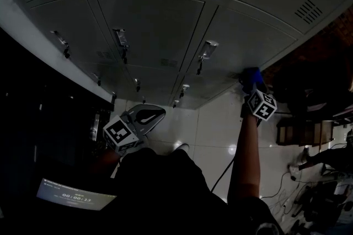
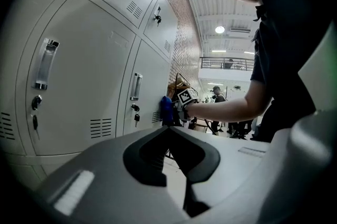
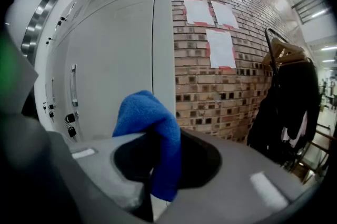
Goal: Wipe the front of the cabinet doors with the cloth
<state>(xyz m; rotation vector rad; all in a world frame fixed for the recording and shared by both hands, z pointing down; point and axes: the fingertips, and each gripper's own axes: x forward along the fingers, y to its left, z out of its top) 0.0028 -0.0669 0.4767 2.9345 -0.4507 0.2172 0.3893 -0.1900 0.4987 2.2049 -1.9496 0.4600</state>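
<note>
Right hand-held gripper [image 3: 158,136] pinches cloth [image 3: 145,112] at cabinet door [image 3: 116,49], wiping; left hand-held gripper [image 2: 169,129] closed, idle. Next: sweep panel.

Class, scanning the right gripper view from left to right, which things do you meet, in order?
Cabinet door handle → blue cloth → white paper sheets on the brick wall → dark coat

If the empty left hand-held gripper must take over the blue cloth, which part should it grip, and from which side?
Likely the fold of the blue cloth that rises above the right hand-held gripper, coming from the side away from the cabinet door: that fold stands free, while the tail hangs pinched between the jaws.
</note>
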